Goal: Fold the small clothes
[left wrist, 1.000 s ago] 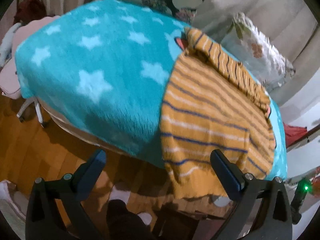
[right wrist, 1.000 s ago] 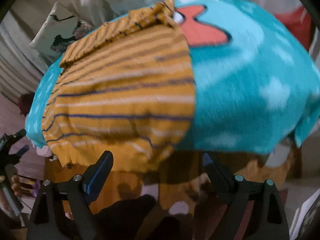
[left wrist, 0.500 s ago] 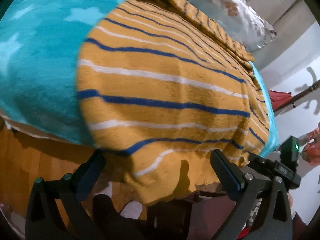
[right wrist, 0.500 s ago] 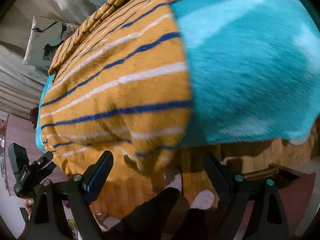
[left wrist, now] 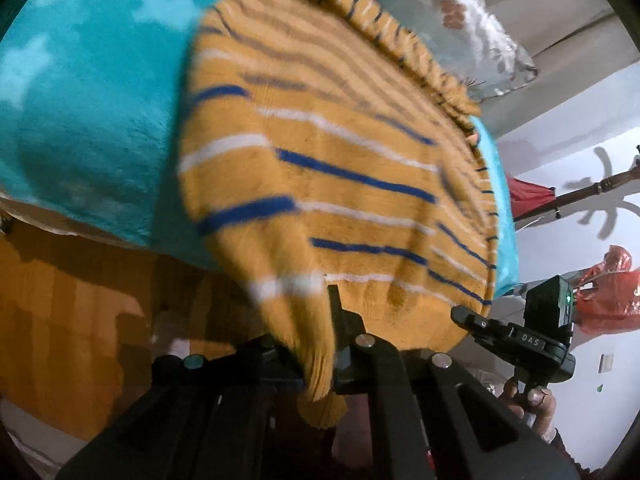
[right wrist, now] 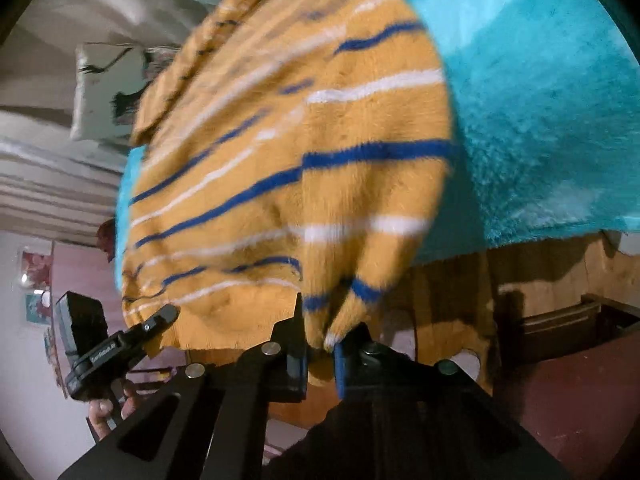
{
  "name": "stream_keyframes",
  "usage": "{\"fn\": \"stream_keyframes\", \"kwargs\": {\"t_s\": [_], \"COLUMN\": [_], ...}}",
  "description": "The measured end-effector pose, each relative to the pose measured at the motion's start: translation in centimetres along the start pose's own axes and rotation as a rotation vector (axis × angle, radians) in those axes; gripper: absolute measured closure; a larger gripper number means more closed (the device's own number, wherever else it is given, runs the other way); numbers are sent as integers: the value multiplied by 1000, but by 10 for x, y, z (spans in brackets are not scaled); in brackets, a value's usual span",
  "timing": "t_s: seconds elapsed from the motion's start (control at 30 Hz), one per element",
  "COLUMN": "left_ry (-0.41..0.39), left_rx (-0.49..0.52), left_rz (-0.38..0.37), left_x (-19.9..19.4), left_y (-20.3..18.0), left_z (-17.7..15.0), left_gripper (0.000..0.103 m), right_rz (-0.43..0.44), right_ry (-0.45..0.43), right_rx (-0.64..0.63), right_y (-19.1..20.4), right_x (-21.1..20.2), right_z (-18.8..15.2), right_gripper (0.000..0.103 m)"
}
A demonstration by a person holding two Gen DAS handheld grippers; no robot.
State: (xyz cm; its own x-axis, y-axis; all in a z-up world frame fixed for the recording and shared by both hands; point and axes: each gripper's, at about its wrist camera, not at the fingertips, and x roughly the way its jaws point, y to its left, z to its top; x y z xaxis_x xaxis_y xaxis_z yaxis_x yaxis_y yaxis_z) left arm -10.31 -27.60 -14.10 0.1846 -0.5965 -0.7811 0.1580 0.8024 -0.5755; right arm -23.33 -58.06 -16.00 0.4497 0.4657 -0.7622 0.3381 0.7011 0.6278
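Observation:
A small mustard-yellow knit garment [left wrist: 320, 152] with blue and white stripes lies on a teal star-patterned blanket [left wrist: 88, 92]. Its near hem hangs over the blanket's front edge. My left gripper [left wrist: 320, 344] is shut on the hem's left corner, which bunches between the fingers. My right gripper [right wrist: 320, 344] is shut on the hem's right corner [right wrist: 344, 312]. The garment [right wrist: 288, 152] fills the right wrist view. Each gripper shows in the other's view, the right one [left wrist: 516, 336] and the left one [right wrist: 112, 352].
The blanket [right wrist: 540, 100] covers a raised surface with a wooden front [left wrist: 80, 320]. Patterned cushions [left wrist: 472, 28] lie behind the garment. A red item and a wooden pole [left wrist: 580, 196] stand at the right by a white wall.
Both grippers moved in to the garment's near hem and closed on its two corners. They were open and apart from the cloth before. The hem is now bunched and lifted.

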Motion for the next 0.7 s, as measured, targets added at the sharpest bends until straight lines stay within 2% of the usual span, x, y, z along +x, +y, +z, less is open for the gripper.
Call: {"fn": "stream_keyframes", "kwargs": {"t_s": [0.23, 0.47, 0.7], "left_ry": [-116, -172, -246], "left_rx": [48, 83, 92], "left_rz": [42, 78, 94], "left_x": [-57, -70, -81], "left_y": [-31, -46, -64], "left_z": [-12, -6, 22], "left_gripper": [96, 96, 96], "right_rz": [90, 113, 146], "right_ry": [-46, -81, -123], "right_rx": [-65, -146, -209], "right_y": [20, 39, 59], "right_x": [-52, -70, -89], "right_z": [-21, -13, 14], "right_gripper": [93, 93, 93]}}
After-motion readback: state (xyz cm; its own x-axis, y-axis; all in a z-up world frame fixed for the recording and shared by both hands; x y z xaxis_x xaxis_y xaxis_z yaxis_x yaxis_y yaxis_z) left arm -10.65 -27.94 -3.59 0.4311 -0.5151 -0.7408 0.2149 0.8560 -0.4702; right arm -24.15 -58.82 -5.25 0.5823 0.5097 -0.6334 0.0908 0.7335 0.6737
